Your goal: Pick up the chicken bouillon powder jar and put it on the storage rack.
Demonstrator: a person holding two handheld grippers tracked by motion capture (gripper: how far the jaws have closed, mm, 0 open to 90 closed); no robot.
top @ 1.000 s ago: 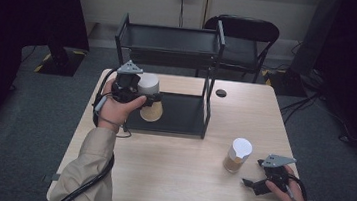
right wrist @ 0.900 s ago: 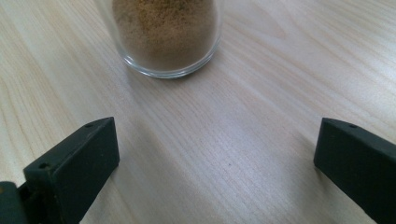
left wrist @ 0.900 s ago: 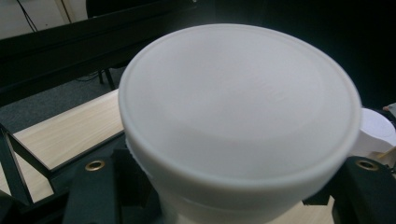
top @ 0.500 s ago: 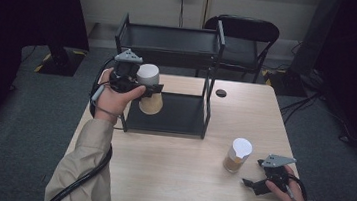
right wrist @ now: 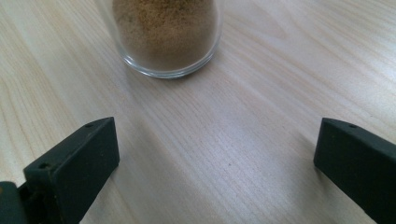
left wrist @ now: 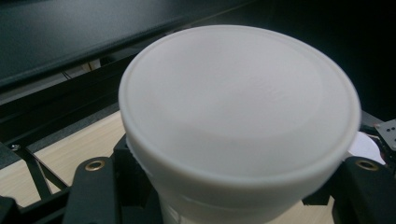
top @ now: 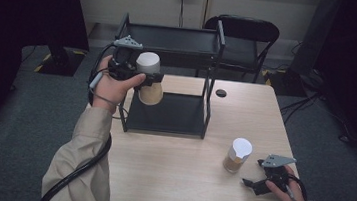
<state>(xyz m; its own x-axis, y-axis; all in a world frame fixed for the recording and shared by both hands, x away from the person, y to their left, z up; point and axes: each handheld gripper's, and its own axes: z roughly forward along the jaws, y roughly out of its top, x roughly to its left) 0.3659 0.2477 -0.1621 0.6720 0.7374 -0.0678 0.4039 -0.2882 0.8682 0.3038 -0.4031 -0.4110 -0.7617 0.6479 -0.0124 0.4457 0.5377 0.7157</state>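
Note:
My left gripper (top: 144,79) is shut on a jar with a white lid (top: 149,63) and brown contents, held in the air at the front left of a black two-tier rack (top: 213,59). In the left gripper view the white lid (left wrist: 238,100) sits large between the two black jaws. A second jar (top: 237,156) with a white lid and brown contents stands on the wooden table (top: 173,180). My right gripper (top: 253,183) rests on the table just right of that jar and is open, with the jar's glass base (right wrist: 168,37) ahead of its jaws and nothing between them.
A small dark round object (top: 221,93) lies on the table right of the rack. A black chair (top: 246,34) stands behind the table. The rack's lower shelf (top: 170,112) is bare.
My left gripper has lifted the jar upward, from near the rack's lower shelf to the height of its upper tier. The right gripper has stayed in place.

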